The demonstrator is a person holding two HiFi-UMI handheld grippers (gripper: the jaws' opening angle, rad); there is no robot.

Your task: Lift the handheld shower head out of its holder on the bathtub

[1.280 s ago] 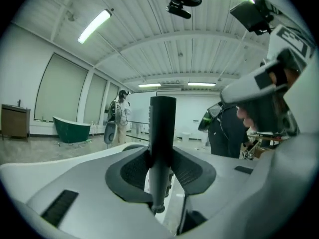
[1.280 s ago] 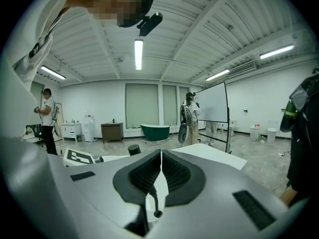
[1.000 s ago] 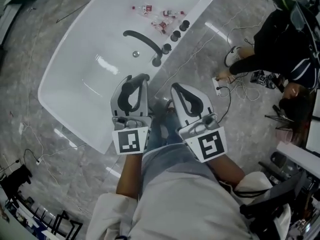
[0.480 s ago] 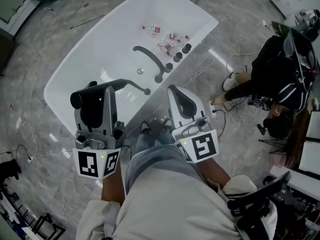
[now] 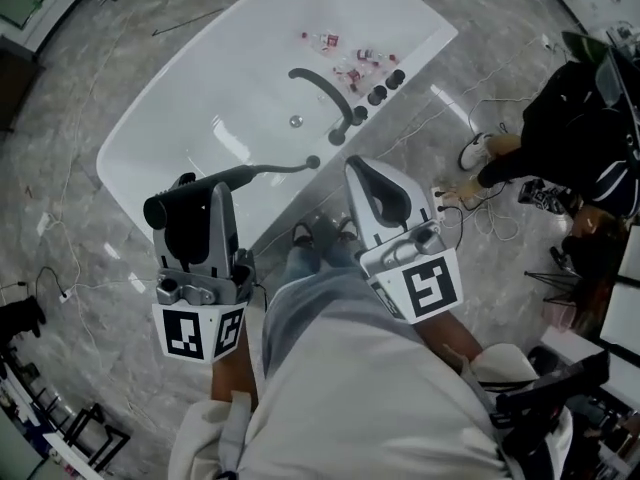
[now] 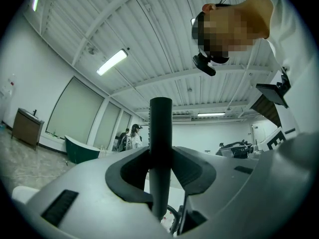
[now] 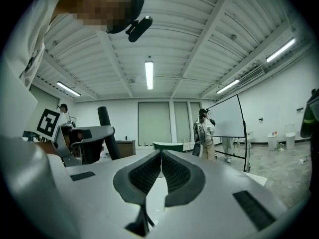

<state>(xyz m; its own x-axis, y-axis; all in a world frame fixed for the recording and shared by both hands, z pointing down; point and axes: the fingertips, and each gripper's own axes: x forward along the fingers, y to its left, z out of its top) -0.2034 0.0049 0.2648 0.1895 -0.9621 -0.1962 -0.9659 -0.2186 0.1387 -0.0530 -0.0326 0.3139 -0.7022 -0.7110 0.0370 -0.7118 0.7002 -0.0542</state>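
The black handheld shower head [image 5: 250, 173] lies crosswise in my left gripper [image 5: 197, 190], raised above the near rim of the white bathtub [image 5: 150, 128]. In the left gripper view its dark round handle [image 6: 160, 123] stands upright with both pads of the left gripper [image 6: 160, 153] pressed on it. My right gripper [image 5: 362, 168] hangs beside it over the tub's edge, shut with nothing in it. In the right gripper view, the right gripper [image 7: 161, 154] has its ribbed pads touching, and the shower head [image 7: 106, 128] shows at the left.
A black curved faucet [image 5: 322, 90] and black knobs [image 5: 385, 83] sit on the tub's far-right rim. Small bottles [image 5: 350, 65] lie inside the tub. A person in dark clothes [image 5: 575, 128] sits on the marble floor at the right, by cables and a power strip [image 5: 441, 196].
My left gripper has risen and moved left with the shower head, carrying it up off the tub's rim. The right gripper has risen a little.
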